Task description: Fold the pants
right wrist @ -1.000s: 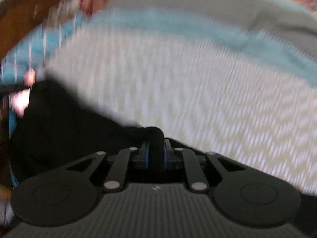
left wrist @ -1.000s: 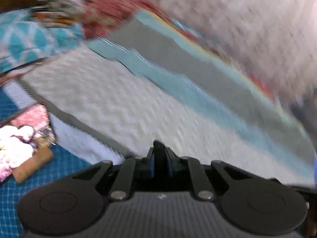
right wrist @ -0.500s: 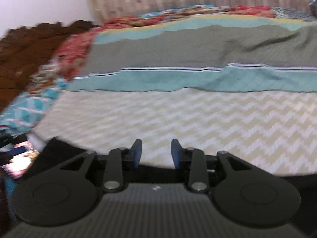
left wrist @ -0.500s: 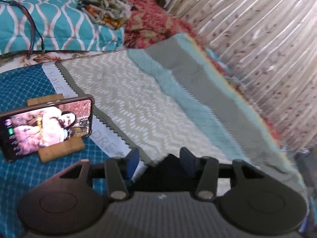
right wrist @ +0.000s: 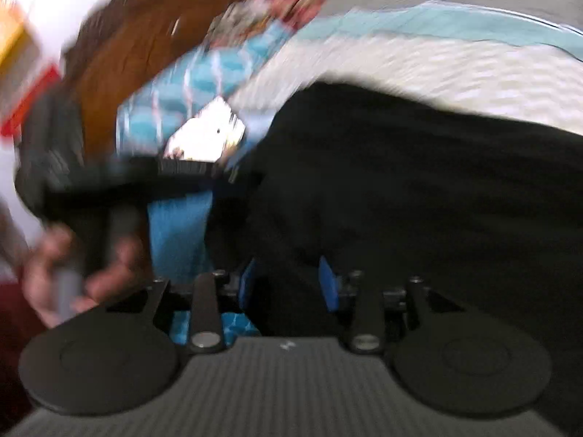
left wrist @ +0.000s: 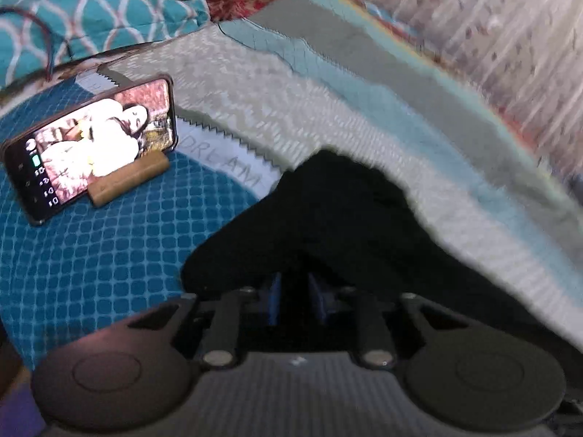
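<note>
Risk: fold slip

Your left gripper point(left wrist: 294, 293) stood narrow, right gripper point(right wrist: 291, 284) wider, over the pants point(left wrist: 349, 218); a thin pinch could have dropped layers.

bed point(left wrist: 109, 255) w/ patchwork quilt: teal grid, white chevron, grey and aqua bands. teal patterned pillow point(left wrist: 91, 18) at head, dark wood headboard point(right wrist: 120, 54) behind it. floral curtain point(left wrist: 492, 25) along far side. frames motion-blurred.
</note>
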A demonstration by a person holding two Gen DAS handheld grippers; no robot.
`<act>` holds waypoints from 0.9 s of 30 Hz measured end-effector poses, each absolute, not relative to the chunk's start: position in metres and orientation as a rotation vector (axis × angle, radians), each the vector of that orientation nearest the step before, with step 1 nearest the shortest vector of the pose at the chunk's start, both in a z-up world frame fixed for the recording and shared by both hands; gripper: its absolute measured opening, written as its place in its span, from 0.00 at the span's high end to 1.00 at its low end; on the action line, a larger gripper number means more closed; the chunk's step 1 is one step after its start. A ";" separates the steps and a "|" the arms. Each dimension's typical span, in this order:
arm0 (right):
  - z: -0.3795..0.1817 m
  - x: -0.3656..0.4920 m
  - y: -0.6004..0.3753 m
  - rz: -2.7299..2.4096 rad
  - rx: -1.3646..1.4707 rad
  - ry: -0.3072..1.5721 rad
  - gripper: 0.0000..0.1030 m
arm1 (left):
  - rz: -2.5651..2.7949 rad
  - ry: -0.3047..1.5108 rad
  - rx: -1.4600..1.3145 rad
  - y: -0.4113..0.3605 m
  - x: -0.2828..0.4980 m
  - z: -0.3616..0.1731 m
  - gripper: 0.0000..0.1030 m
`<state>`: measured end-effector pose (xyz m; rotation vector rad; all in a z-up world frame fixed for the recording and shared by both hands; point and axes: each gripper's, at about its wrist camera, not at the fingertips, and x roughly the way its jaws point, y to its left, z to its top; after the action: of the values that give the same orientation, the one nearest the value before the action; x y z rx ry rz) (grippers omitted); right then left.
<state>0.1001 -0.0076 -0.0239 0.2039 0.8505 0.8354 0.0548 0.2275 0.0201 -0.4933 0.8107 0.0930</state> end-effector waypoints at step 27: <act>-0.057 -0.002 -0.443 -0.287 0.960 0.368 0.59 | -0.059 1.016 -0.303 0.055 0.066 -0.005 0.67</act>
<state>-0.0018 -0.4430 -0.0569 0.9602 0.3677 -0.2875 0.0657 0.0554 -0.0053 -0.3029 1.0159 -0.0590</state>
